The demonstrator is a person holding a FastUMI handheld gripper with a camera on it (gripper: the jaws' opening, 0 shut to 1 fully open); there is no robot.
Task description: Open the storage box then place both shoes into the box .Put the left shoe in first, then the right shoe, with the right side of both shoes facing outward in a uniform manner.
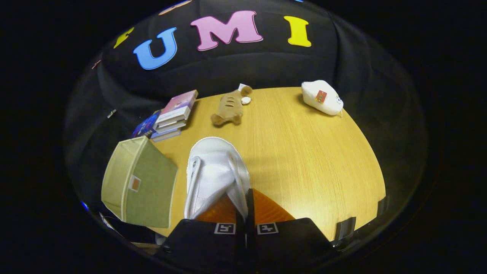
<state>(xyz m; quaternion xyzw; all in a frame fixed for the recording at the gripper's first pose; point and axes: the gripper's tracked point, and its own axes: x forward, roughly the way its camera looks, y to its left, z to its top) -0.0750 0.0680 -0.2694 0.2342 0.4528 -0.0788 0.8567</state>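
On the round wooden table [304,152], the green fabric storage box [140,186] stands at the near left edge, its sides up and its top apparently open, though I can't see inside from here. Just right of it hangs the white shoe [215,175], toe pointing away toward the far edge, its heel end pinched in the gripper [245,205], whose fingers are squeezed almost together on the rim of the shoe's collar. Whether this is the left or right shoe I cannot tell.

That thin pinch is the worry, to my eye: the shoe's weight sits well ahead of the fingers, so it could swivel or slip free on the way over, and land facing the wrong way. The box's soft wall might also buckle or slide off the table edge if the toe clips it.

Along the far edge lie a stack of books [173,116], a brown plush toy [230,108] and a white plush toy [322,97], all well apart from the path.
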